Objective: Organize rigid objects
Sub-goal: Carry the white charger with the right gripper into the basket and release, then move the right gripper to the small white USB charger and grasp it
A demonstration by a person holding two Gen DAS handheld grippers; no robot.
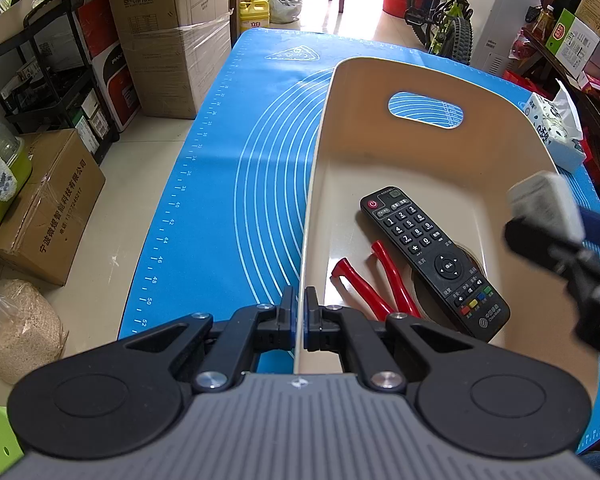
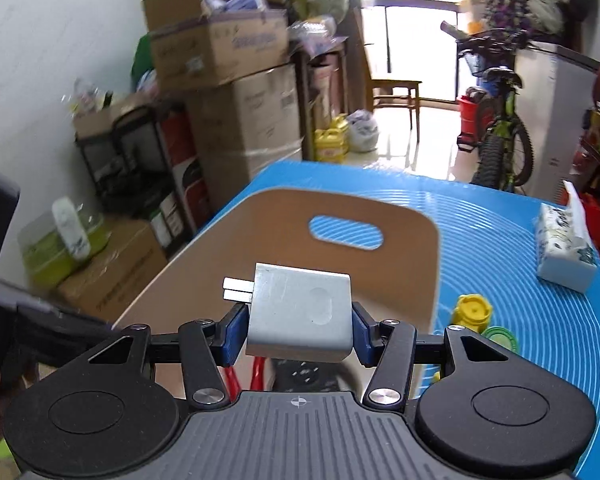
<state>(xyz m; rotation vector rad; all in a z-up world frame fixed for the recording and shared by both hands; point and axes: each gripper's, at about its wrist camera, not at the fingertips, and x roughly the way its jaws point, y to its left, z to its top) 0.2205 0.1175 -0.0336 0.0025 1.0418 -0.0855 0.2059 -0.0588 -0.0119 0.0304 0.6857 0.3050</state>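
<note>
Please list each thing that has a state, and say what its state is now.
left gripper: shut on bin wall
bin: upright on the mat, open top
right gripper: shut on charger
charger: held above the bin, prongs out
remote: lying flat in bin, buttons up
pliers: lying in bin

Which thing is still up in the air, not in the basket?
The white charger, pinched in the right hand-held gripper. The remote and red-handled tool already lie inside the basket.

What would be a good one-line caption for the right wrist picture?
Right gripper carries a white plug adapter above the beige bin on the blue mat.
</note>
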